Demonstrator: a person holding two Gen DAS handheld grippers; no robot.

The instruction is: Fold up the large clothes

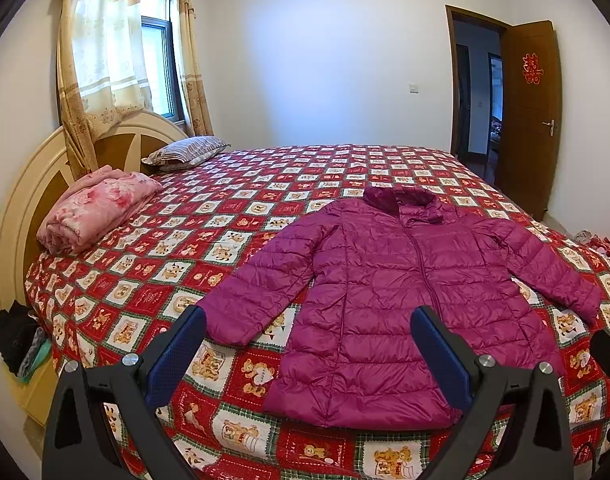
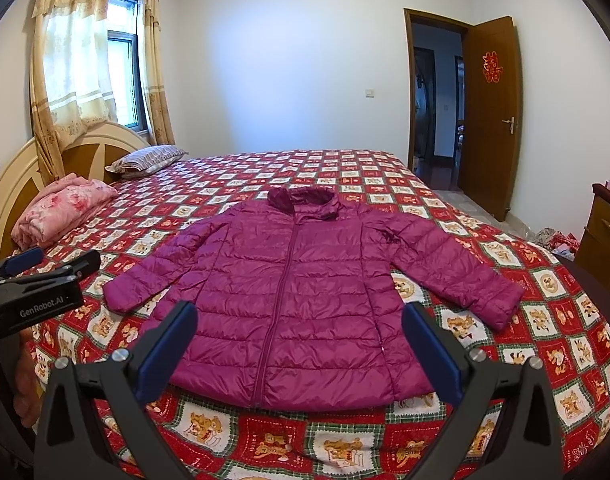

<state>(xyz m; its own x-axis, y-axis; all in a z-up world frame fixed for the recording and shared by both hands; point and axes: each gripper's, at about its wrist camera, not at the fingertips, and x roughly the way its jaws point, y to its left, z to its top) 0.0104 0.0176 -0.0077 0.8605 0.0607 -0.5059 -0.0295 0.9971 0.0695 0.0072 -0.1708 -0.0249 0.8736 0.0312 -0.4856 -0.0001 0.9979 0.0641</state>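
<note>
A magenta quilted puffer jacket lies flat, zipped, front up, on the bed, collar far, hem near, both sleeves spread out to the sides. It also shows in the right wrist view. My left gripper is open and empty, held above the hem's left part. My right gripper is open and empty, held above the hem's middle. The left gripper's body shows at the left edge of the right wrist view.
The bed has a red bear-patterned checkered cover. A folded pink blanket and a striped pillow lie by the headboard. An open door stands far right. A wooden nightstand is at right.
</note>
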